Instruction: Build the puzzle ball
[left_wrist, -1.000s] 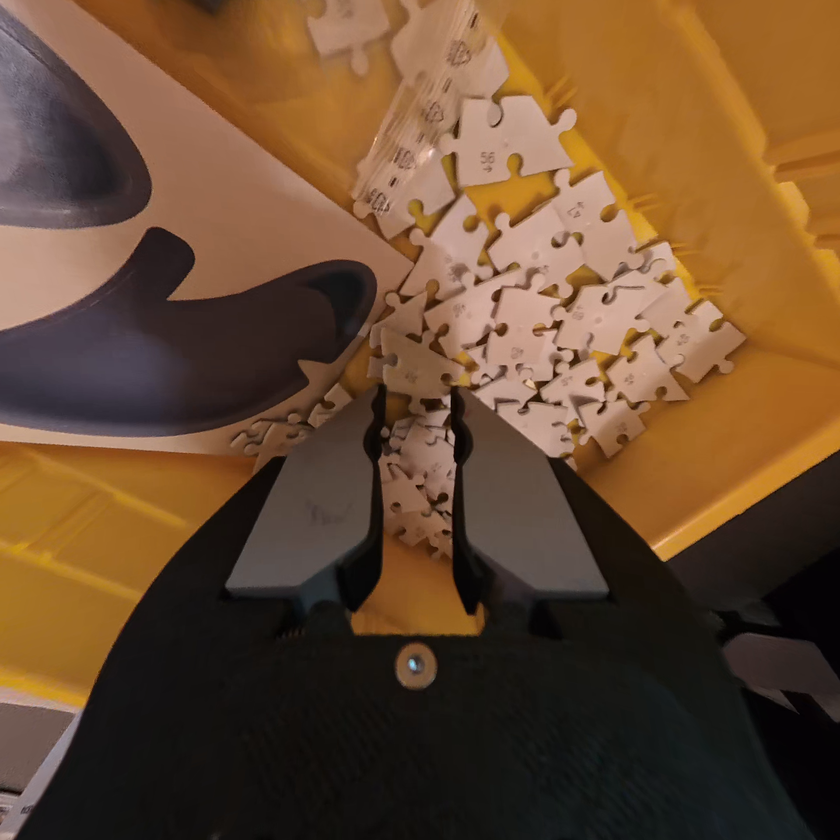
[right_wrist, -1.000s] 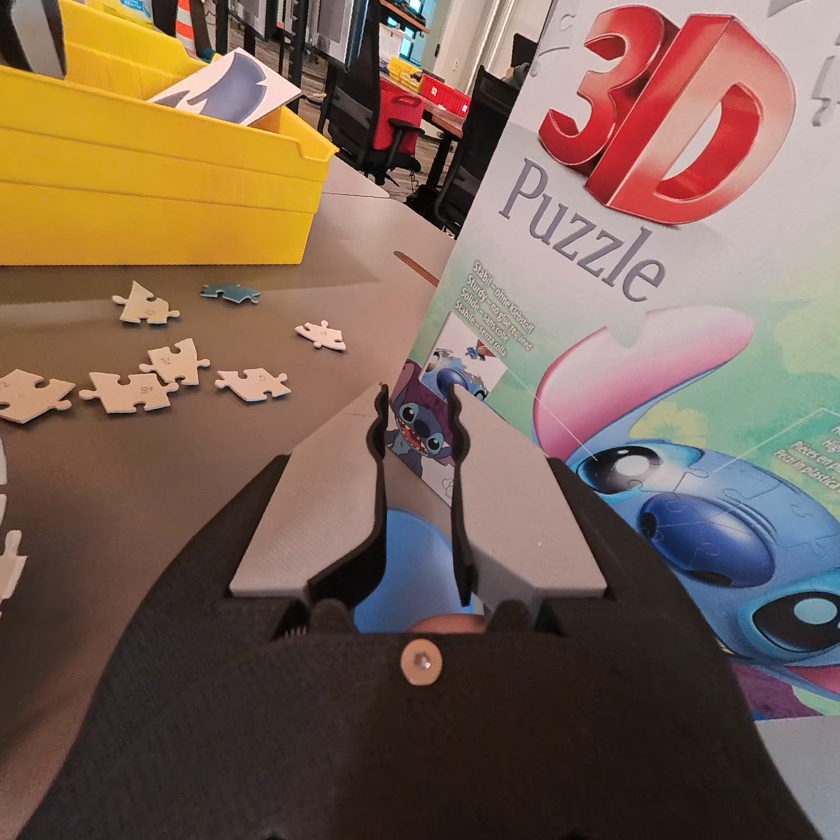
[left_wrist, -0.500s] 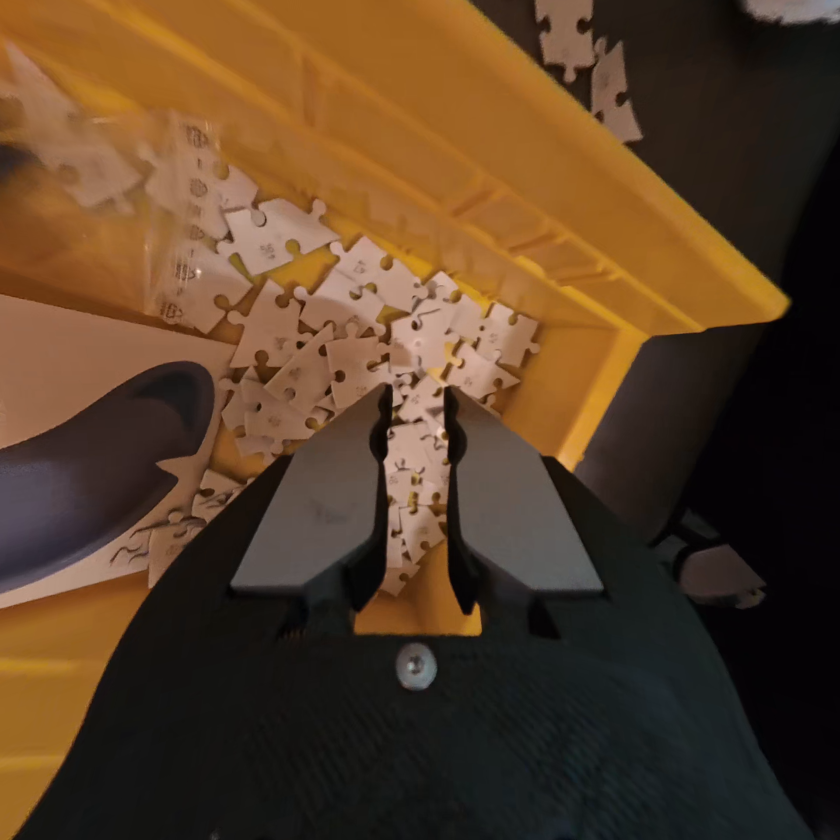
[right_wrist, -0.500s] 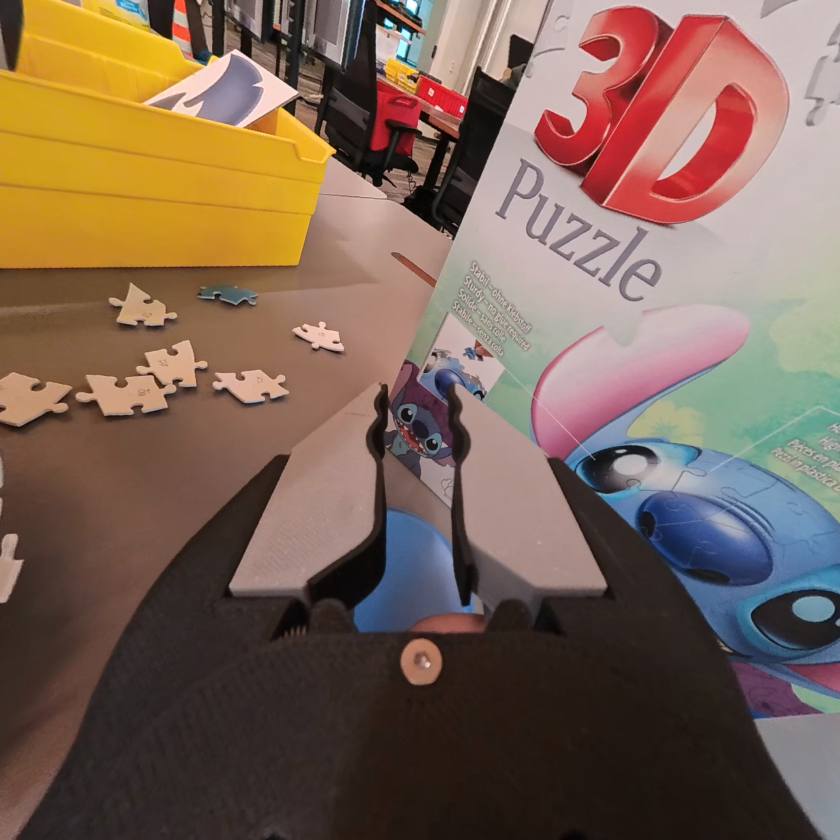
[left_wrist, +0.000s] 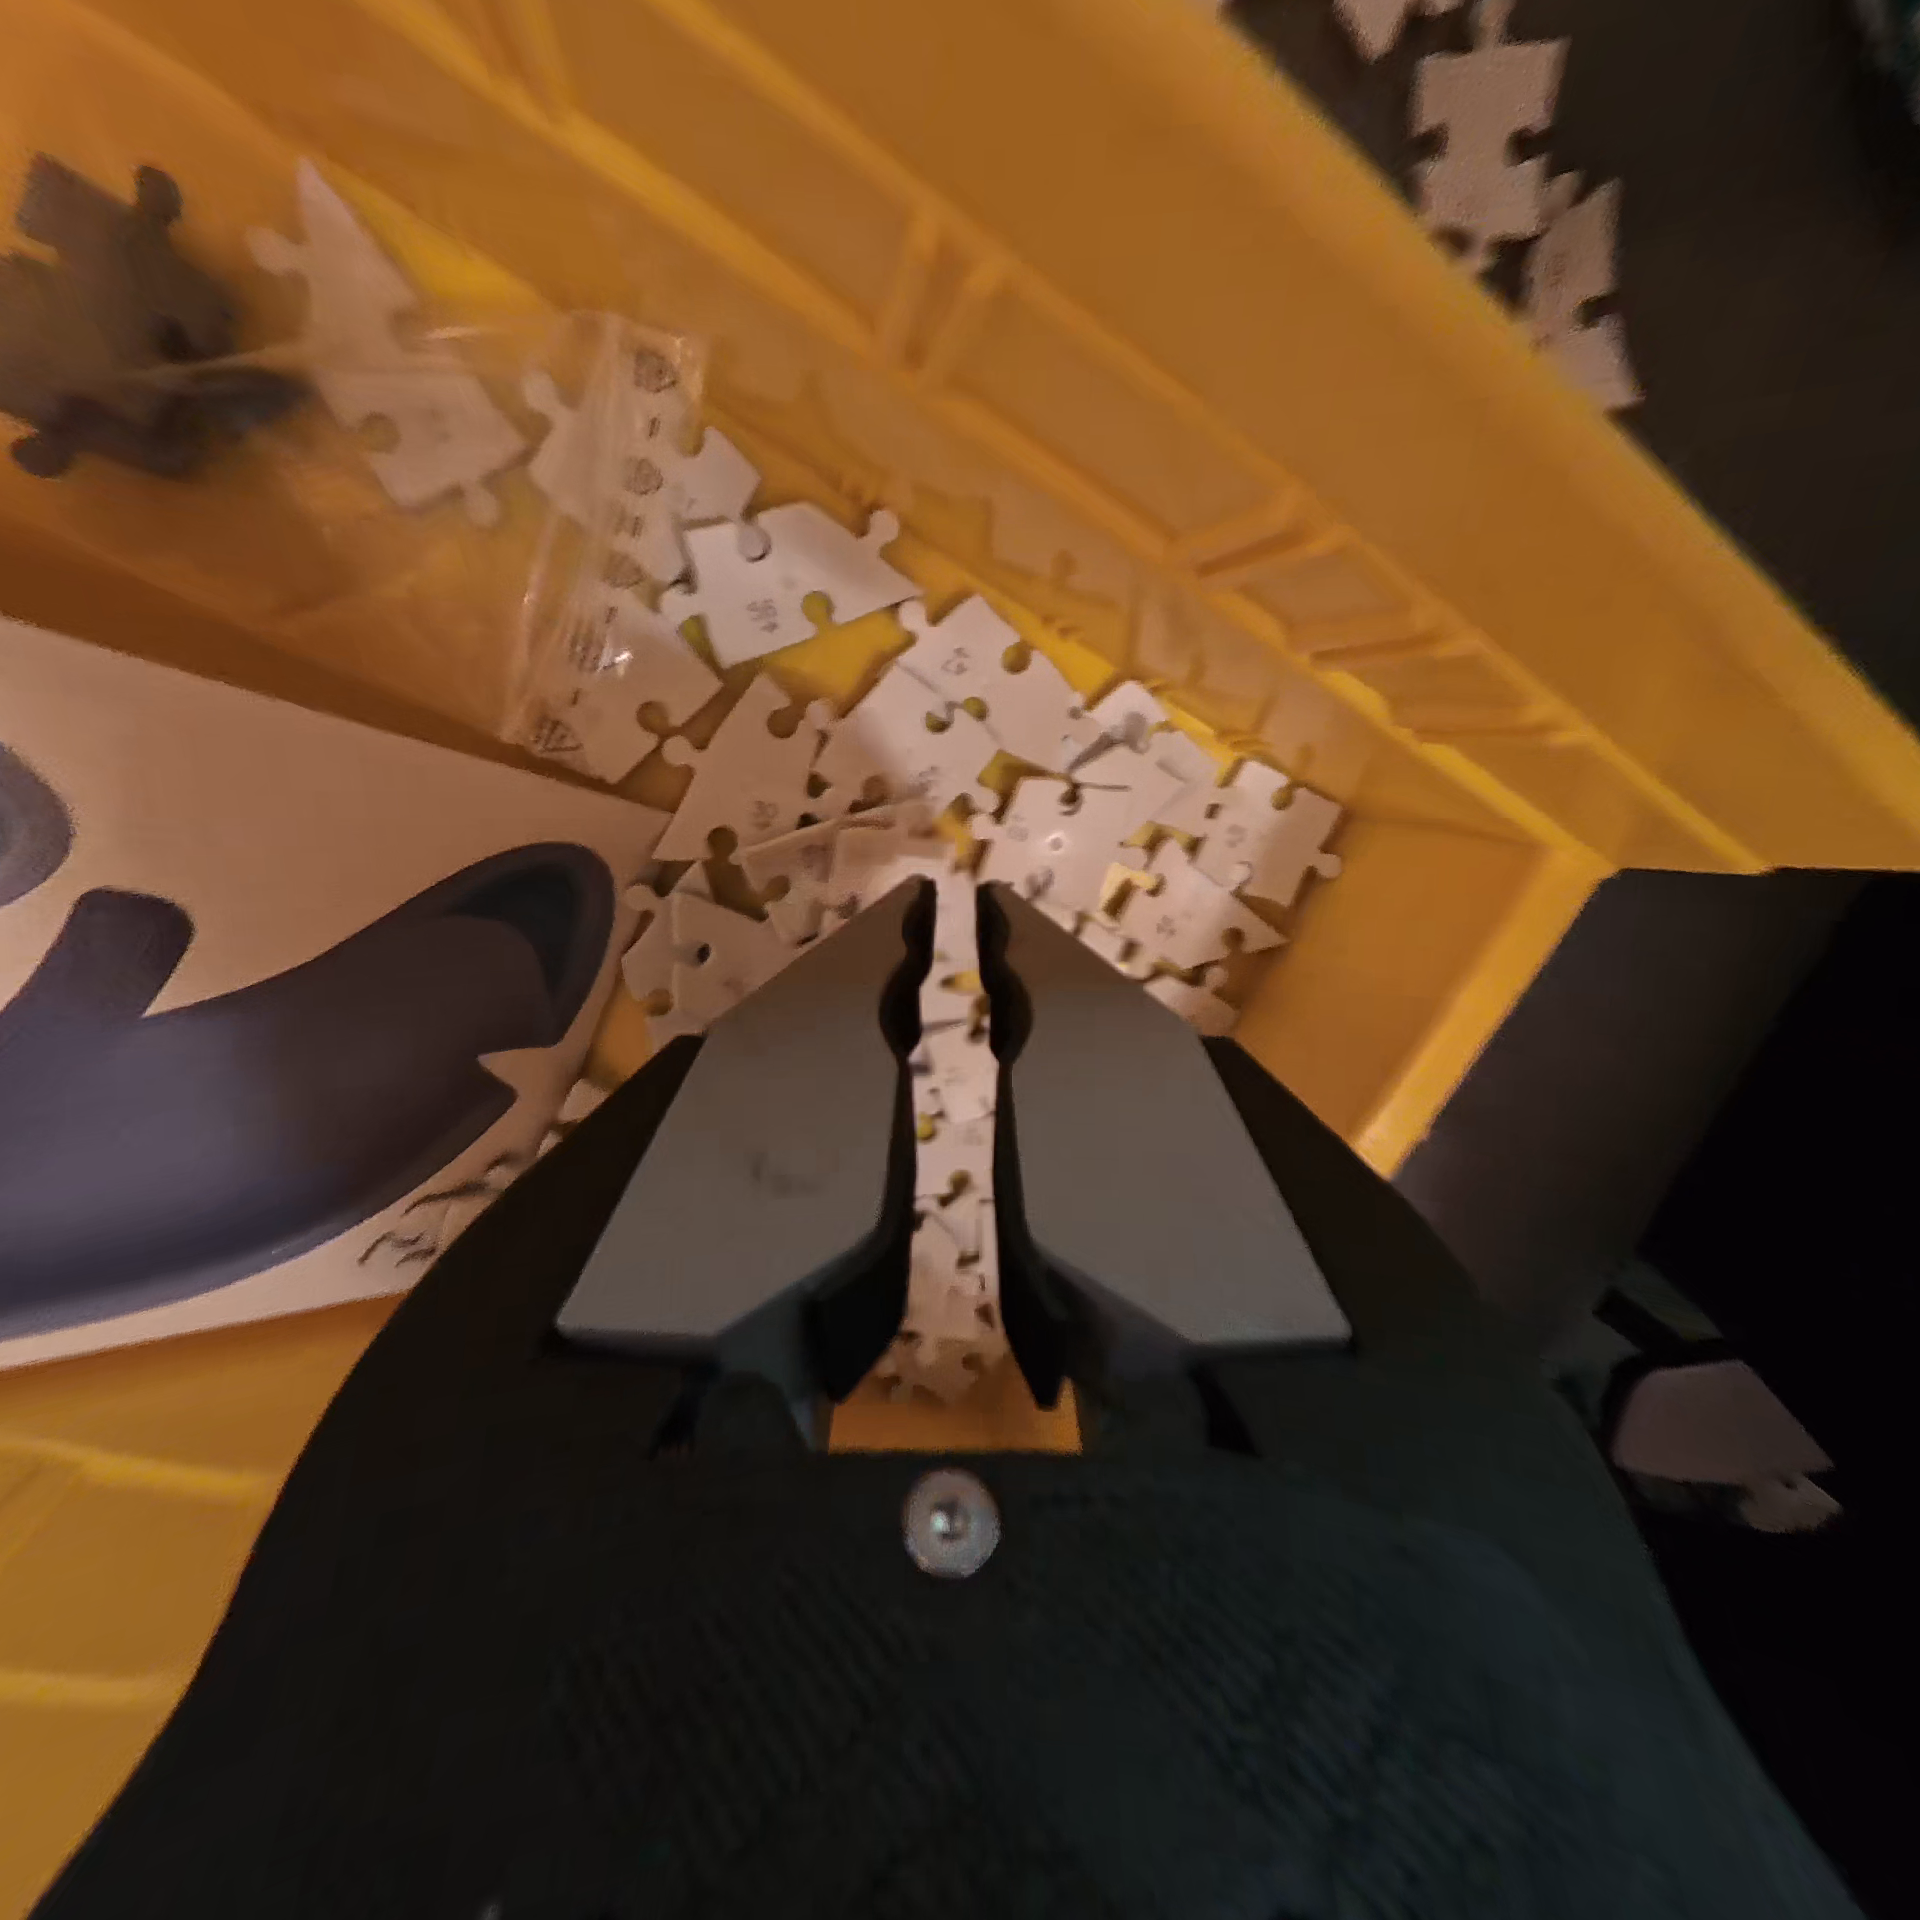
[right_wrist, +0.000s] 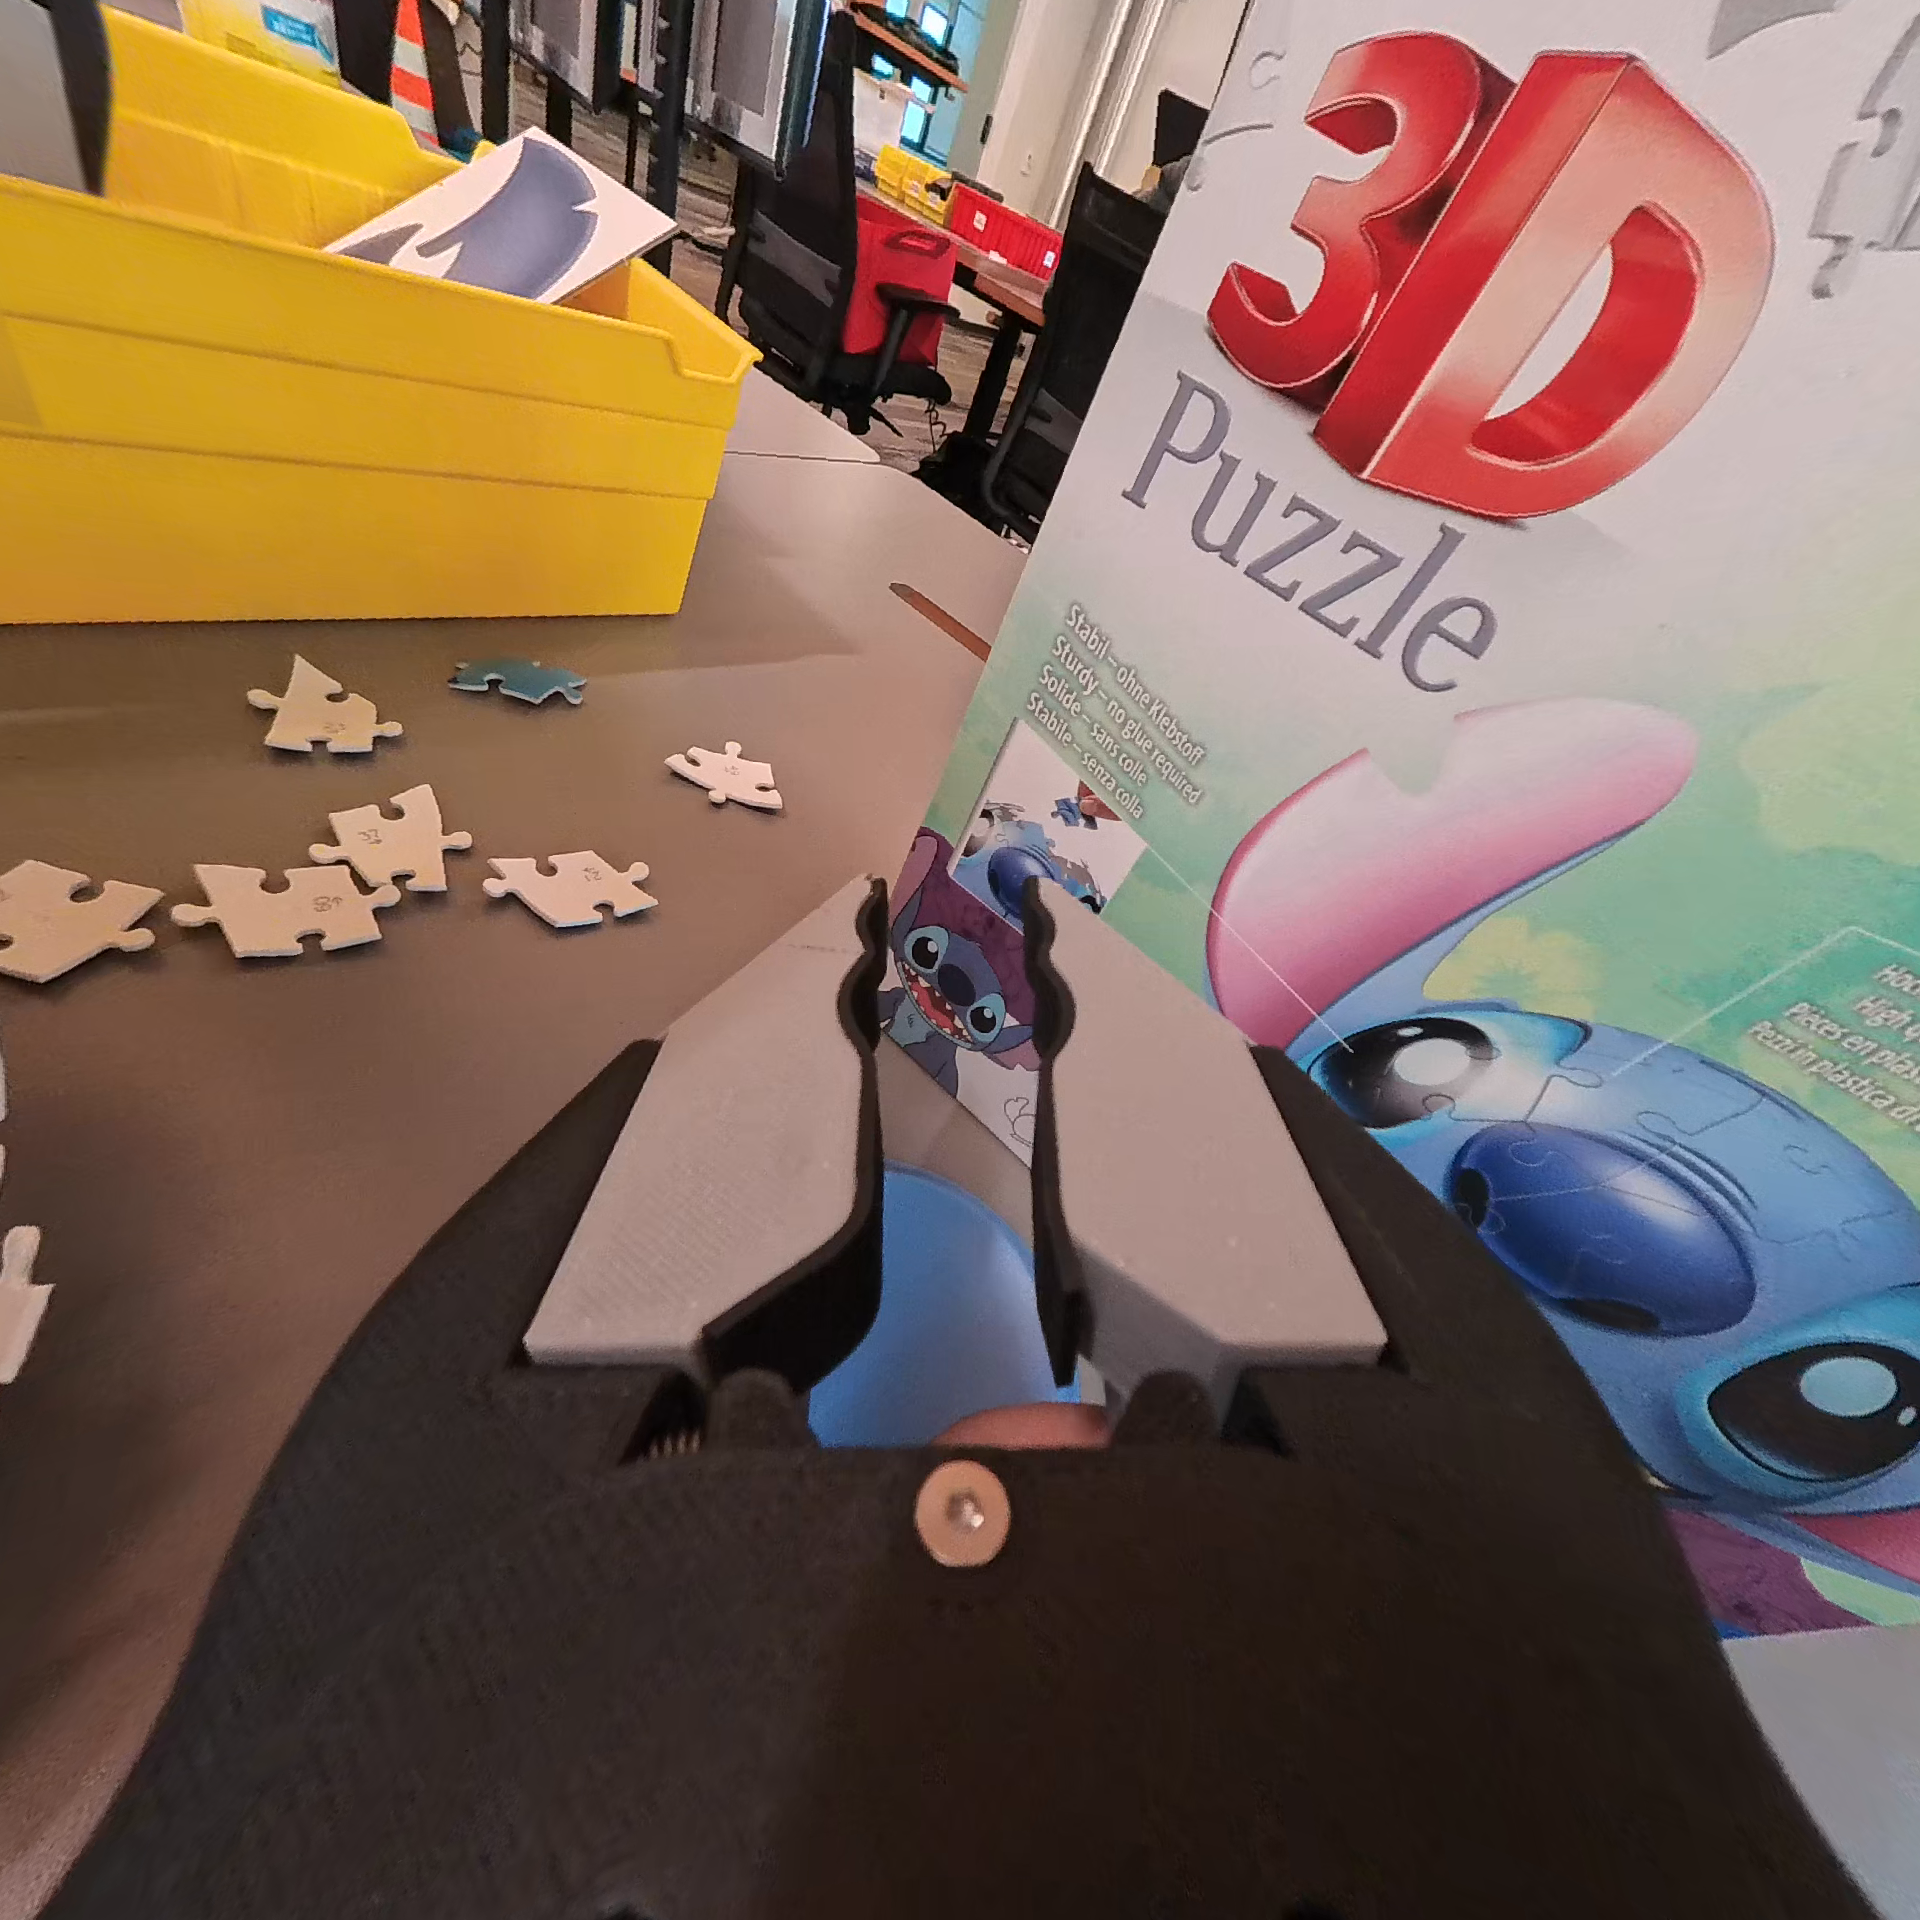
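Note:
In the left wrist view my left gripper (left_wrist: 951, 899) is down in a corner of the yellow bin (left_wrist: 1143, 312), on a pile of white face-down puzzle pieces (left_wrist: 1049, 748). Its jaws are nearly together, with a pale piece showing in the narrow gap. In the right wrist view my right gripper (right_wrist: 948, 894) is open and empty, low over the dark table (right_wrist: 312, 1143). A blue rounded part (right_wrist: 935, 1278) shows below and between its fingers. Several loose pieces (right_wrist: 286, 909) lie on the table to its left, one of them blue side up (right_wrist: 520, 681).
The upright puzzle box (right_wrist: 1507, 727) stands close ahead on the right. The yellow bin (right_wrist: 364, 447) sits at the back left with a printed sheet (right_wrist: 509, 223) leaning in it. That sheet (left_wrist: 312, 987) and a clear plastic bag (left_wrist: 613, 540) lie beside the pile. Office chairs stand behind the table. My hands' fingertips stand some 30 cm from each other.
My left gripper has swung over the pile toward the bin's corner, dropped closer, and its jaws have narrowed. The right gripper has barely moved.

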